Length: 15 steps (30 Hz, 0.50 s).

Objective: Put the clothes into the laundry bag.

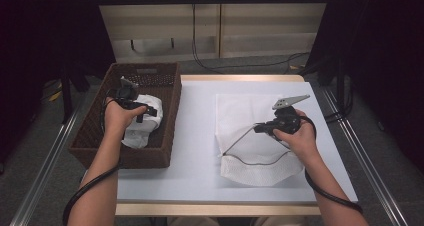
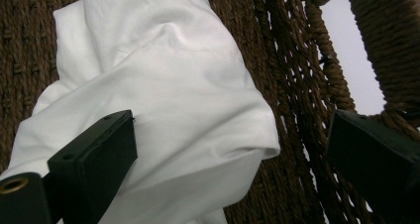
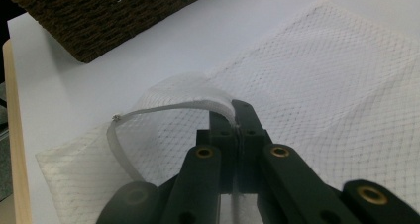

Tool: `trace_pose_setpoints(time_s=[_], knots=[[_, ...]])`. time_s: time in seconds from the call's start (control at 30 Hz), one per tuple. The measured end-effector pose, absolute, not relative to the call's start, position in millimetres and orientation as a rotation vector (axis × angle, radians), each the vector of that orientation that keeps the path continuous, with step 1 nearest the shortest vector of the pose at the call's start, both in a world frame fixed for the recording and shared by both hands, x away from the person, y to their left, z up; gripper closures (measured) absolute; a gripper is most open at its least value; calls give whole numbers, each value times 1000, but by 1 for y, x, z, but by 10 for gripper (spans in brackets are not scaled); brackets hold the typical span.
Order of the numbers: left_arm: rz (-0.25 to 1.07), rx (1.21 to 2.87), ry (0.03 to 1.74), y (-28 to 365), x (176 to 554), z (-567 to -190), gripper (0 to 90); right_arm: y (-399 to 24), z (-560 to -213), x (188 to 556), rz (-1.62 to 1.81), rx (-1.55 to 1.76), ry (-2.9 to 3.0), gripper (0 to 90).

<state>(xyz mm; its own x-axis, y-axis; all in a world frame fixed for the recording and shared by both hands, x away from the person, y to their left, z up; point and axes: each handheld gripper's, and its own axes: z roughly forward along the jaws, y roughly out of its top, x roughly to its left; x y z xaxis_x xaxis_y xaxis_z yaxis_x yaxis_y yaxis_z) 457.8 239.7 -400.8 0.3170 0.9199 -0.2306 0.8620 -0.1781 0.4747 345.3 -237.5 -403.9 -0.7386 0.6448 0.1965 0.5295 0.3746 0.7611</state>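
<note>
Pinching the mesh bag's (image 1: 260, 131) opening edge, the right claw (image 3: 236, 116) was clenched and lifted it off the desk (image 1: 197, 136), readying a mouth. At left, the released left claw (image 1: 134, 105) straddled the white cloth (image 2: 163, 110) in the basket (image 1: 90, 131), poised to grab.

The high camera is looking forward and down from above the person's side, taking in the whole surface (image 1: 200, 136). The left camera is riding its tongs (image 2: 228, 154), peering closely into the basket (image 1: 165, 86) at nine o'clock. The right camera is sitting low over the mesh bag (image 3: 322, 85), sharing the basket's corner at eleven o'clock.
</note>
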Motion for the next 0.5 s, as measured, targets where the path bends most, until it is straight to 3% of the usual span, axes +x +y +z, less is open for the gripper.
trace_pose_setpoints(time_s=[0.5], knots=[[189,2113,1589,238,469,-410,27,-235,-405,345,1292,1061,2503,893]])
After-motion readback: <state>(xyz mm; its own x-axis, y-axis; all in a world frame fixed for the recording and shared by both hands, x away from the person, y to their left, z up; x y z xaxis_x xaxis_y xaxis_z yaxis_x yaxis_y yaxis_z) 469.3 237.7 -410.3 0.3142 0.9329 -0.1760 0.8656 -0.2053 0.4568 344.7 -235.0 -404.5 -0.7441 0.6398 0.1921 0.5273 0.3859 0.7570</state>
